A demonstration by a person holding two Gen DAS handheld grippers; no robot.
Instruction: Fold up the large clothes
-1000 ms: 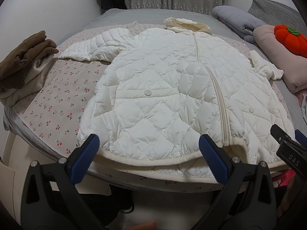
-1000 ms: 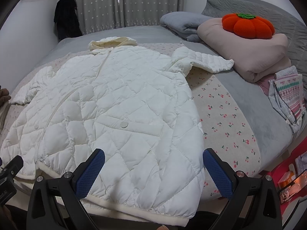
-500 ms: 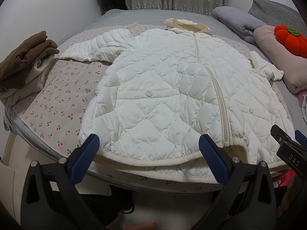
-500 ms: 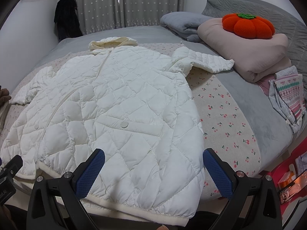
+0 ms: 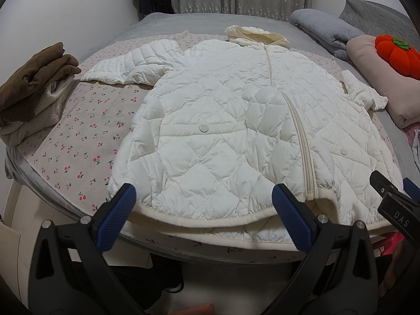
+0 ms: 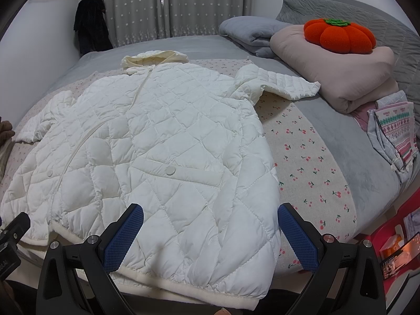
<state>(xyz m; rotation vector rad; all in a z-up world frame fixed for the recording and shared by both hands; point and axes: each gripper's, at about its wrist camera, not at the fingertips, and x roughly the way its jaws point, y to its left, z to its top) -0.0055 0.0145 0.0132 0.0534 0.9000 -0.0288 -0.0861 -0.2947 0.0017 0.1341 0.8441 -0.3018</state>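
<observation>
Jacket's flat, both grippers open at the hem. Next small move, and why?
Probably bring the left gripper forward and pinch the hem. The white quilted jacket lies spread, zipped and face up with sleeves out, and the right gripper also hangs open at the hem, holding nothing.

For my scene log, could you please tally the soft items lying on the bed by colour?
White: 1, quilted hooded jacket
Brown: 1, folded garment
Grey: 1, folded blanket
Pink-beige: 1, folded duvet
Orange: 1, pumpkin cushion
Cherry-print: 1, sheet under the jacket
Total: 6
</observation>
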